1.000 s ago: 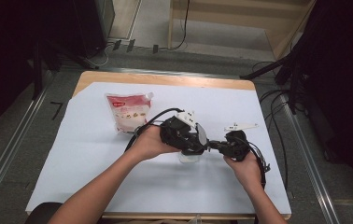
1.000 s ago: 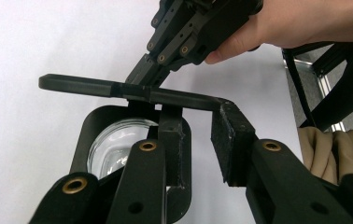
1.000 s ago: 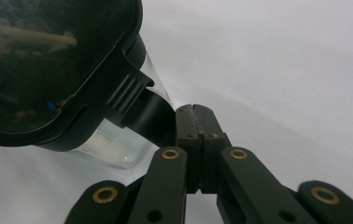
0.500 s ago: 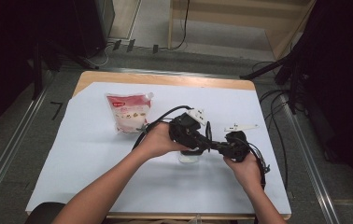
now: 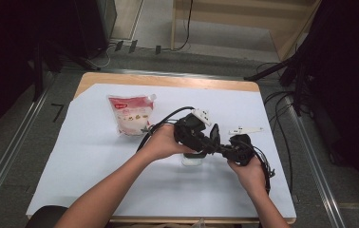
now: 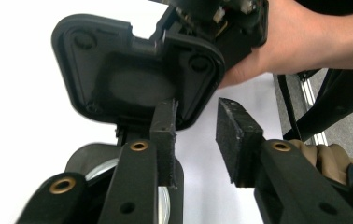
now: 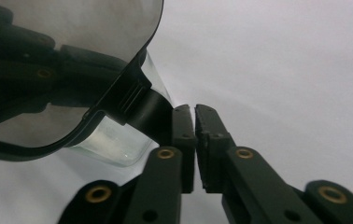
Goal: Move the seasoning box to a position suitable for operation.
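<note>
I am holding both grippers low over the middle of the white-covered bench (image 5: 97, 156), where a clear container (image 5: 193, 159) with a black-rimmed lid (image 6: 137, 74) is sitting. My left gripper (image 6: 194, 135) has just been opening its jaws; nothing is sitting between its pads, just beside the lid's edge. My right gripper (image 7: 194, 144) is nearly closed, its pads almost touching beside the lid's black tab (image 7: 139, 107), with nothing visibly clamped between them. A white and red pouch (image 5: 131, 114) is lying farther back.

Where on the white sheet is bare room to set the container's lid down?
Free: the near-left white sheet, below the pouch; also the far-right strip beyond the grippers. Crowded: the middle, where the left gripper, right gripper and clear container meet, and cables at right.
</note>
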`<state>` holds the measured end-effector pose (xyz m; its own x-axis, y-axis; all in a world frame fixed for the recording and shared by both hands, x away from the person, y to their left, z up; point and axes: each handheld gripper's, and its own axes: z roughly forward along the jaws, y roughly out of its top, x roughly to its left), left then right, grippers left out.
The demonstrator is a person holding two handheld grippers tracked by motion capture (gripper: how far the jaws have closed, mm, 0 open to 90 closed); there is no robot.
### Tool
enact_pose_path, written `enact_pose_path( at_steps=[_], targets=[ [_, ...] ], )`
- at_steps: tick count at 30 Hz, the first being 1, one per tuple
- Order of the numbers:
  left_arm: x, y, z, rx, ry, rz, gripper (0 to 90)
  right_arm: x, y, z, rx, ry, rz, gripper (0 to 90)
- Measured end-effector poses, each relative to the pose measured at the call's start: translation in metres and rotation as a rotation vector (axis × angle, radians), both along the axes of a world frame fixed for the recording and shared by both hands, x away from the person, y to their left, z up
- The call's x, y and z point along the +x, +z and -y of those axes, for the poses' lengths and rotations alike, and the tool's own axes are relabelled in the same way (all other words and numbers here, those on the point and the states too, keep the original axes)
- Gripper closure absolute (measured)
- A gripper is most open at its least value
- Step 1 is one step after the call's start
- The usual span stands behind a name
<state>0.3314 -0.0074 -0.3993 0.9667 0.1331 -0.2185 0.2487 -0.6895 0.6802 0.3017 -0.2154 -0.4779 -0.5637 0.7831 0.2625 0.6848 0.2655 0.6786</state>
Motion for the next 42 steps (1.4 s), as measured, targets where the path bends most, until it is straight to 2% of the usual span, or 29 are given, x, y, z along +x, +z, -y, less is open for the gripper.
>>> enact_pose_path(
  at_steps=[3,7,8,10,12,16,19,21,22,31,33,34,37,39,42],
  targets=[
    [-0.001,0.002,-0.008,-0.006,0.01,0.017,62.2,-0.003,0.003,0.005,0.019,-0.006,0.005,82.1],
    [0.0,0.005,-0.022,-0.003,0.039,0.015,55.9,-0.011,0.008,0.009,0.02,-0.004,0.01,76.3],
    [-0.001,0.006,-0.025,0.005,0.055,0.009,54.9,-0.016,0.01,0.011,0.013,-0.01,0.031,73.7],
    [-0.001,0.008,-0.034,0.009,0.07,0.002,54.3,-0.018,0.012,0.011,0.014,-0.008,0.037,72.3],
    [-0.003,0.01,-0.043,0.001,0.092,0.007,53.2,-0.025,0.014,0.011,0.034,0.017,0.033,67.0],
    [-0.003,0.014,-0.052,-0.003,0.104,0.004,52.4,-0.032,0.012,0.01,0.043,0.052,0.027,63.2],
    [-0.003,0.018,-0.061,-0.006,0.135,0.013,46.7,-0.041,0.014,0.009,0.039,0.063,0.054,60.8],
    [-0.002,0.02,-0.066,-0.012,0.149,0.004,42.4,-0.046,0.018,0.009,0.048,0.061,0.065,57.4],
    [-0.002,0.022,-0.072,-0.018,0.157,0.005,42.1,-0.051,0.021,0.008,0.068,0.065,0.07,54.8],
    [-0.006,0.026,-0.094,-0.025,0.188,0.022,42.2,-0.068,0.031,0.002,0.098,0.1,0.091,54.2],
    [-0.006,0.028,-0.099,-0.021,0.195,0.026,42.3,-0.07,0.033,-0.001,0.093,0.118,0.082,53.6],
    [-0.006,0.028,-0.104,-0.031,0.211,0.023,42.4,-0.072,0.036,-0.005,0.095,0.14,0.089,54.0],
    [-0.007,0.028,-0.109,-0.026,0.215,0.028,42.4,-0.075,0.039,-0.01,0.095,0.162,0.109,54.0],
    [-0.006,0.03,-0.115,-0.027,0.224,0.028,42.4,-0.079,0.042,-0.019,0.104,0.198,0.129,54.1],
    [-0.007,0.033,-0.127,-0.028,0.25,0.022,42.4,-0.082,0.044,-0.03,0.109,0.228,0.126,52.6]
  ],
)
